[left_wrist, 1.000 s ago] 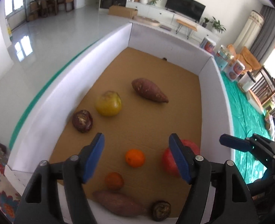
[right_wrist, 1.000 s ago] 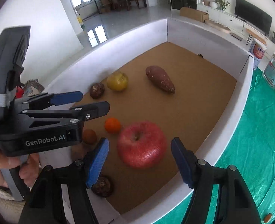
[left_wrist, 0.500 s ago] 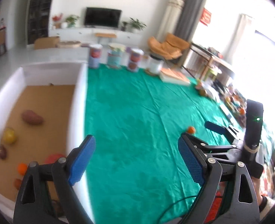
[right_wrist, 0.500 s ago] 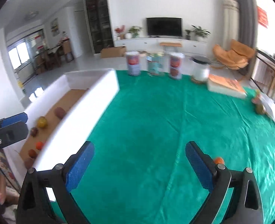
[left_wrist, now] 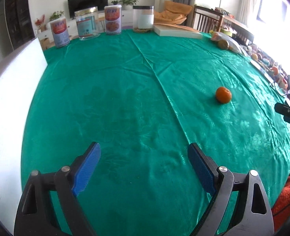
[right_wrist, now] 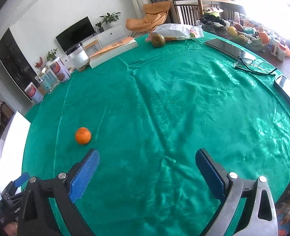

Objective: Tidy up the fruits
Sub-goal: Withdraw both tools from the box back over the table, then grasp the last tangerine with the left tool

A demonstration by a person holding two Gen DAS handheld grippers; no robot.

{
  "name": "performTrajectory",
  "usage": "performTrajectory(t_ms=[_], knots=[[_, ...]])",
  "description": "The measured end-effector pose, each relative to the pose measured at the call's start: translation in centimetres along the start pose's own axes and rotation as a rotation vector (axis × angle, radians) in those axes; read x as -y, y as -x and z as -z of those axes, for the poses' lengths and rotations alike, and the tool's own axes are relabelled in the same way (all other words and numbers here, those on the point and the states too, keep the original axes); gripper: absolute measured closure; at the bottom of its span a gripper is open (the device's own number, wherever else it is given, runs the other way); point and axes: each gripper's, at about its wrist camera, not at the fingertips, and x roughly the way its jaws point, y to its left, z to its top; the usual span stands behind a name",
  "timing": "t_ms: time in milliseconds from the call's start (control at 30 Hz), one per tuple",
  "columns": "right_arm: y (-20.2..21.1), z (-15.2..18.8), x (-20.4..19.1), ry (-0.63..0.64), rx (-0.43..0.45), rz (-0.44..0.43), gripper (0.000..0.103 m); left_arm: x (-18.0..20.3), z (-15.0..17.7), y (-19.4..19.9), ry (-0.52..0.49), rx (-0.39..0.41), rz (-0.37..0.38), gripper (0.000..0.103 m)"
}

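Orange (right_wrist: pixel 83 135) rests alone on the green surface (right_wrist: pixel 184 118), just ahead-left of the empty, wide-open right hand-held gripper (right_wrist: pixel 147 169), the nearer one; left hand-held gripper (left_wrist: pixel 145 165) likewise empty and spread; round, no long axis.

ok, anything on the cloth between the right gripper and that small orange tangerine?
Nothing: in the right wrist view only bare green satin tablecloth lies between the open right gripper and the small orange tangerine, just beyond its blue left pad.

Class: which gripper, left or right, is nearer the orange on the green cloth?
Right. The right gripper has the orange just beyond its left fingertip; the left gripper sits farther back, orange far right.
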Motion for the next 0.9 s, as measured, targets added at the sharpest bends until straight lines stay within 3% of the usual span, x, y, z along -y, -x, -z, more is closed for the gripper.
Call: performTrajectory(t_ms=[67,300,800,900], knots=[[-1.1,0.3,0.5,0.070,-0.019,0.094,0.005,0.2,0.1,-1.0,-0.009,-0.015,-0.014,0.012],[-2.4,0.7,2.0,0.017,-0.060,0.048,0.005,0.9,0.6,-1.6,-0.034,-0.002,-0.035,0.011],[-3.6,0.7,1.6,0.050,-0.085,0.077,0.000,1.2,0.3,-2.1,-0.022,-0.015,-0.045,0.004],[-3.5,0.8,1.8,0.042,-0.081,0.069,0.000,1.7,-0.1,-1.7,-0.013,-0.028,0.009,0.006]])
